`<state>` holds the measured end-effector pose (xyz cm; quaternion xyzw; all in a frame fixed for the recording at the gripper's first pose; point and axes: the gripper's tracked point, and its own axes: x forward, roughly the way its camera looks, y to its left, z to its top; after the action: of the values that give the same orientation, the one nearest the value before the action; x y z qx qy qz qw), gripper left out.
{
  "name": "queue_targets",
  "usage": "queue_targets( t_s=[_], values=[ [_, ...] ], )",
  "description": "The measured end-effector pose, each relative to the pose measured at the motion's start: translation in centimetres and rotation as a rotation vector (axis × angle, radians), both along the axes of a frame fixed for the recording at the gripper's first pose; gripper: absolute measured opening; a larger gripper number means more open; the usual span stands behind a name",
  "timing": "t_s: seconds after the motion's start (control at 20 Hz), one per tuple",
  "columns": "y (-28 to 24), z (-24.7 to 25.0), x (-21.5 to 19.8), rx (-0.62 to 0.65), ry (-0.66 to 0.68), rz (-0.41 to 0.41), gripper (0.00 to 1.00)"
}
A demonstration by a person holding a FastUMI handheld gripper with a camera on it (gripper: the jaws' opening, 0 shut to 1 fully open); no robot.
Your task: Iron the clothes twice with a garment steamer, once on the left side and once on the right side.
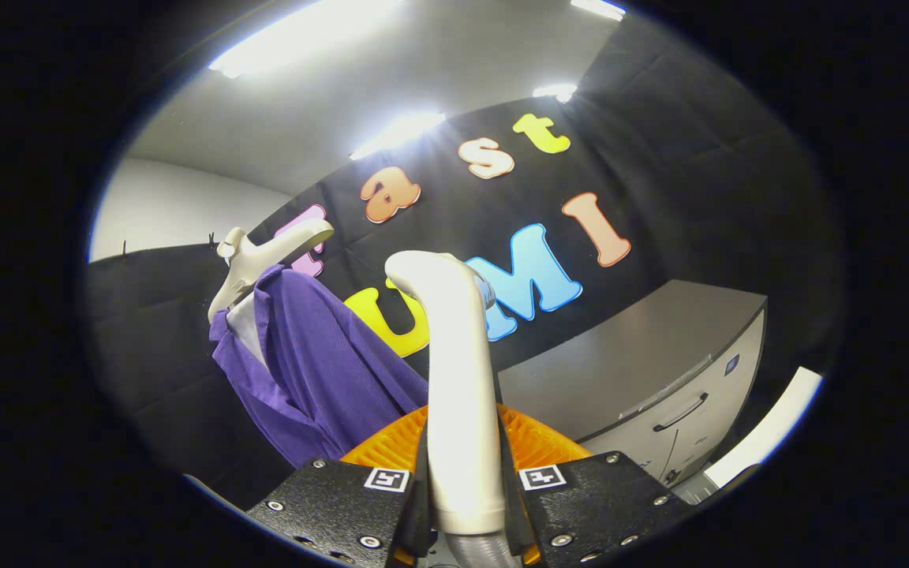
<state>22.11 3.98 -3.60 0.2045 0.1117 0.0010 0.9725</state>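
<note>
My gripper (462, 481) is shut on the cream handle of the garment steamer (458, 379), which rises upright from between the fingers and curves over at its top. A grey hose leaves the handle's base below the fingers. To the left, beyond the fingers, a purple garment (320, 363) with a white inner collar hangs on a cream hanger (261, 256) before the black booth wall. The steamer's head stands to the right of the garment, apart from the cloth; its face is hidden from me.
A grey cabinet (660, 371) with a drawer handle stands to the right, beyond the fingers. Bright ceiling lights run overhead. A white edge (770, 430) shows past the cabinet's front corner.
</note>
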Motion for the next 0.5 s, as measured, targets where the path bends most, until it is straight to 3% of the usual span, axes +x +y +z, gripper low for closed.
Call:
queue_targets(
  t_s=[0.25,0.5],
  values=[
    [5.9,1.2,0.7,-0.18,-0.079,-0.012,0.36],
    [10.4,1.0,2.9,-0.281,-0.125,-0.017,0.36]
  ],
)
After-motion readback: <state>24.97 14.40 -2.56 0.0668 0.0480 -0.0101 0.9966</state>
